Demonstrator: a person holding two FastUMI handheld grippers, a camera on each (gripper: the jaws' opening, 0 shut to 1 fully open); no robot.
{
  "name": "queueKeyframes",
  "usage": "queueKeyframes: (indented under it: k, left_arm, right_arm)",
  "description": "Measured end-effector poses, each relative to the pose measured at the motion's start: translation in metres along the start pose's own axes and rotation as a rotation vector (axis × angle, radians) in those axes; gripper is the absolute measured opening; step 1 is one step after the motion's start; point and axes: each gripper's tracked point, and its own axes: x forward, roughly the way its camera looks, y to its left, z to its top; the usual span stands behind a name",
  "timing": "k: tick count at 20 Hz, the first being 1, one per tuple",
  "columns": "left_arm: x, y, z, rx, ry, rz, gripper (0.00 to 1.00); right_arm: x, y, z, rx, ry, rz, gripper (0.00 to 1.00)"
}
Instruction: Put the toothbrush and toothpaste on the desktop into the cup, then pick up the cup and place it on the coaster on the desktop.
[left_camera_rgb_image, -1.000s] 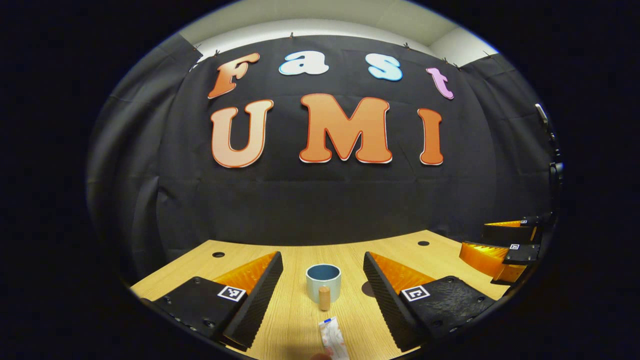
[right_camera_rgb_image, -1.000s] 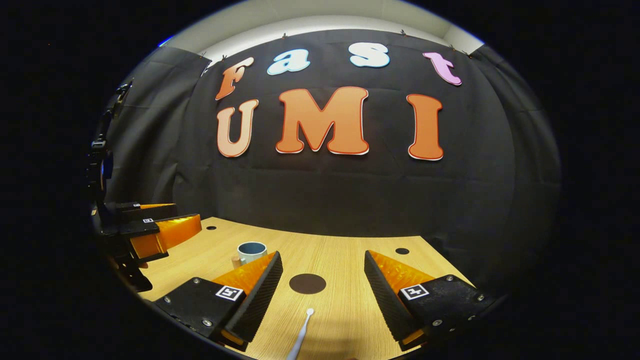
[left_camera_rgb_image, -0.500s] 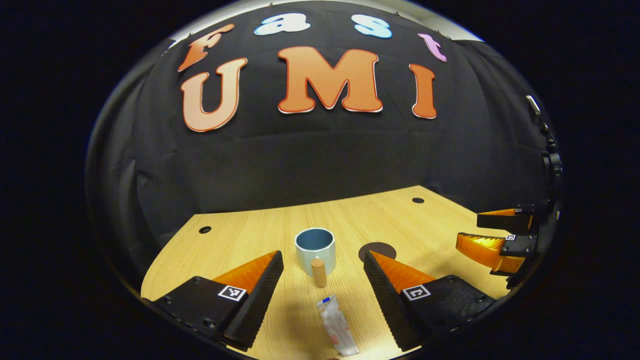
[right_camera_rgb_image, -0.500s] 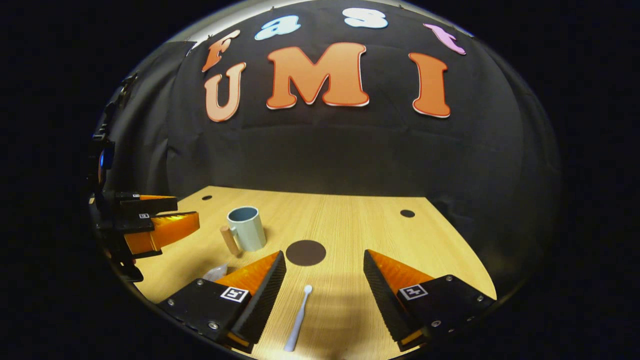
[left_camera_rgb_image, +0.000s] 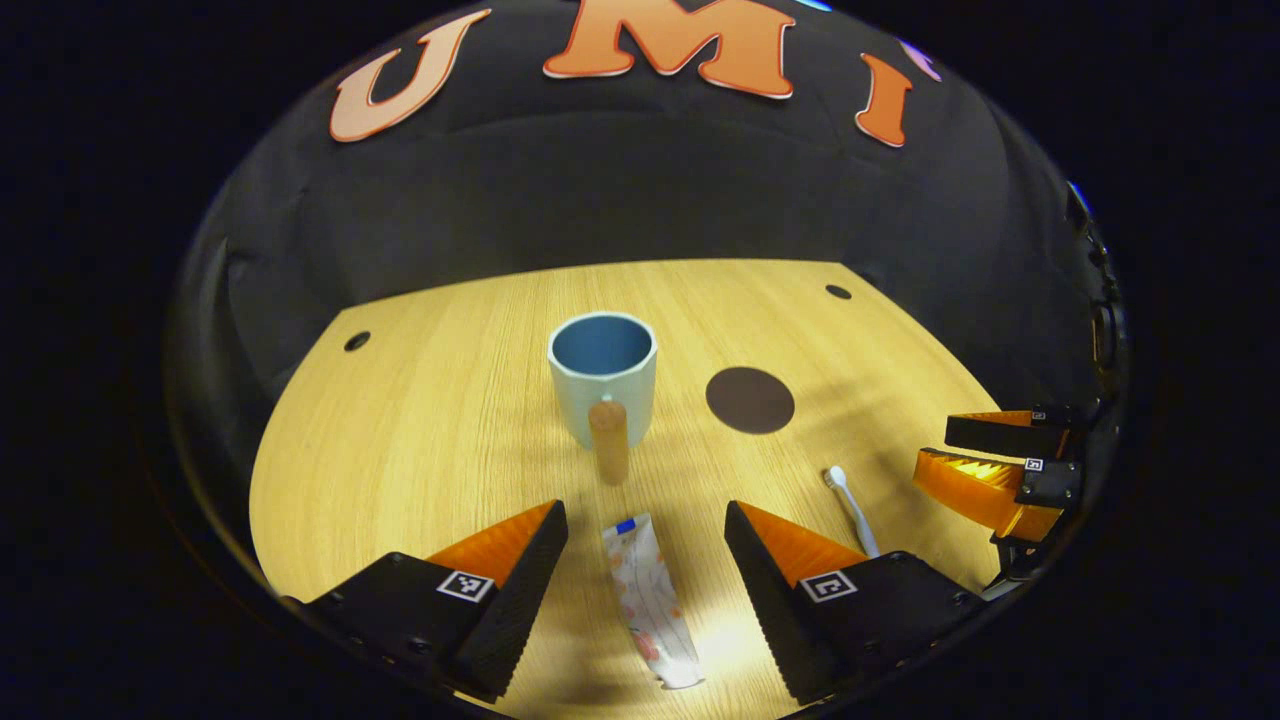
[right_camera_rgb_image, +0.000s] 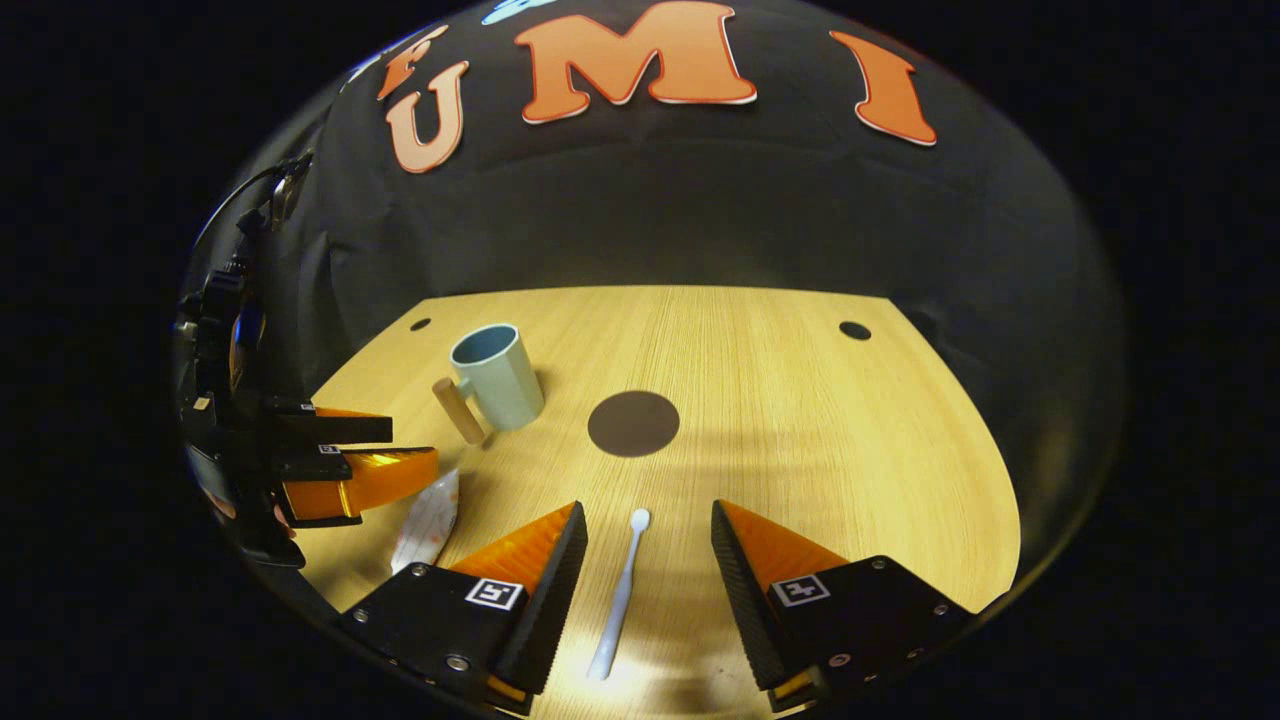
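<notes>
tongs (right_camera_rgb_image: 648, 575) apparently astride toothbrush (right_camera_rgb_image: 620, 600) — apart

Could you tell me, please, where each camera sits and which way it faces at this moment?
Left gripper view: rides the left tool, looking down over the toothpaste towards the cup; its own two fingers flank the tube, the right tool at the edge.
Right gripper view: rides the right tool, looking down along the toothbrush; own fingers flank it, the left tool at the edge.
Shared: cup, coaster, toothpaste, toothbrush, desktop.
</notes>
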Motion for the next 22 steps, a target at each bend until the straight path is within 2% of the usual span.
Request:
queueKeyframes:
  k: [2,3,9,12,14,15,18,19,21,22]
  left_arm:
    - [0.0,-0.001,0.0,-0.028,0.066,-0.005,0.99]
    - [-0.001,0.0,-0.003,-0.03,0.11,0.001,0.95]
    - [0.001,-0.003,-0.009,-0.039,0.253,-0.005,0.95]
    - [-0.001,-0.01,-0.026,-0.092,0.341,-0.026,0.94]
    - [-0.001,-0.01,-0.033,-0.107,0.371,-0.02,0.81]
    - [0.002,-0.01,-0.032,-0.11,0.365,-0.022,0.8]
    - [-0.002,-0.016,-0.039,-0.118,0.384,-0.008,0.75]
    - [-0.002,-0.019,-0.043,-0.116,0.393,-0.005,0.67]
    - [-0.004,-0.016,-0.041,-0.141,0.399,0.008,0.58]
    - [-0.005,-0.017,-0.041,-0.143,0.393,0.015,0.36]
  right_arm:
    - [0.009,0.004,-0.016,0.011,0.071,0.024,0.75]
    - [0.011,0.005,-0.021,0.001,0.094,0.027,0.75]
    - [0.029,0.004,-0.041,-0.023,0.201,0.016,0.74]
    - [0.04,0.004,-0.054,-0.017,0.253,0.004,0.7]
    - [0.042,0.005,-0.059,-0.023,0.27,-0.002,0.67]
    - [0.043,0.008,-0.06,-0.022,0.273,0.013,0.62]
    - [0.046,0.014,-0.068,-0.064,0.292,0.011,0.6]
    - [0.047,0.018,-0.072,-0.069,0.3,0.018,0.63]
    - [0.047,0.019,-0.073,-0.088,0.29,0.008,0.48]
    - [0.048,0.02,-0.075,-0.098,0.296,0.015,0.44]
